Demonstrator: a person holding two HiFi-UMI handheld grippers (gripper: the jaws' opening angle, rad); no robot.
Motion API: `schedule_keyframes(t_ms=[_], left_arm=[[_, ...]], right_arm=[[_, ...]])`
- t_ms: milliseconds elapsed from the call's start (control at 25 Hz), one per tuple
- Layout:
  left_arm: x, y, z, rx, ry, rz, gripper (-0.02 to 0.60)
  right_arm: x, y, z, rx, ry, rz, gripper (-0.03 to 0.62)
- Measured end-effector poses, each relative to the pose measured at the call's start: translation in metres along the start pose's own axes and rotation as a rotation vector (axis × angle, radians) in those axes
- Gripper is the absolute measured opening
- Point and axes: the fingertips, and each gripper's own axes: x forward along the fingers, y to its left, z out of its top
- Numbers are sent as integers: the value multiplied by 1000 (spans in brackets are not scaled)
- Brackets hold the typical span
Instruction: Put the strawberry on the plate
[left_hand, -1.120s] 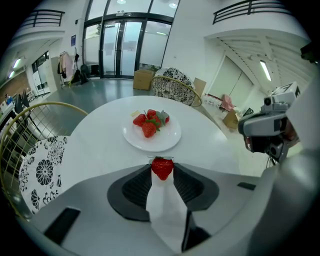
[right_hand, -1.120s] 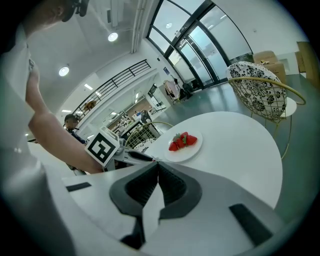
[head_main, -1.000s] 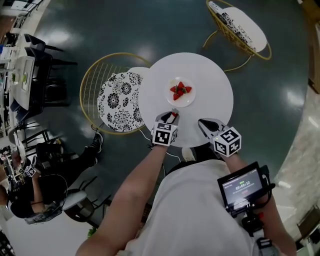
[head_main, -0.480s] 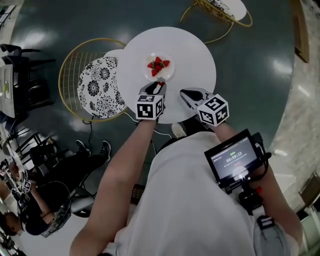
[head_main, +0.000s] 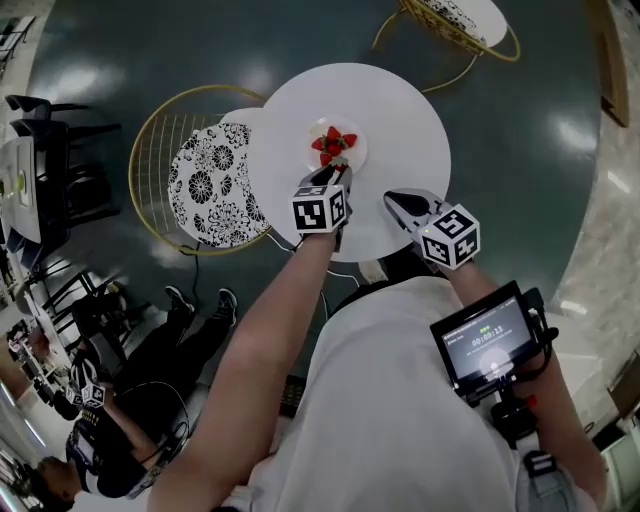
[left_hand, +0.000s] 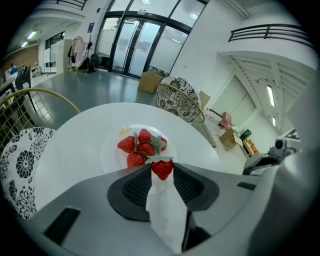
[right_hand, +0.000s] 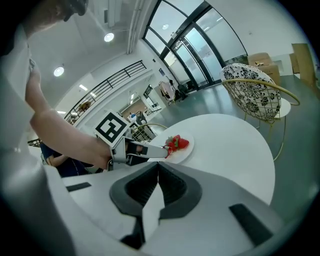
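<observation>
Reaching across the near edge of the round white table (head_main: 400, 110), head view: bare left forearm stretched forward, left gripper (head_main: 334, 172) angled steeply down, marker cube uppermost, tips at the near rim of the plate (head_main: 359, 152). Plate sits about mid-table and carries a heap of strawberries (head_main: 333, 145). Right gripper (head_main: 393, 201): held over the table's near-right edge, pointing toward the table's middle at a shallower slant, well apart from the plate. Wire chair with flowered cushion (head_main: 210, 185) stands against the table's left edge.

Left gripper view: jaws closed on one strawberry (left_hand: 162, 168), pinched at the very tips between the two black pads, green cap uppermost, red body showing in the gap. This strawberry hangs at the plate's near rim, just beside the heap. Whether it touches plate or heap cannot be told. Behind the fruit, the gap between the jaws shows only white table surface.

Right gripper view: jaws brought together, tips meeting, nothing between them. Beyond them, the left hand (right_hand: 92, 152) and its gripper appear side-on, tips lowered to the plate's near rim with the red fruit at their end and the heap just behind it on the plate. Right jaws point at bare table on the near side of the plate.
</observation>
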Motion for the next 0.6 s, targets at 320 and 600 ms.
schedule_keyframes(t_ms=[320,600], left_arm=[[23,4,-4,-114,29,19,144],[23,3,-4,-139,-5,61,144]], right_arm=[[-6,-11,-3,18,-2,-34,8],[-10,-17,-6,26,-9,-44,8]])
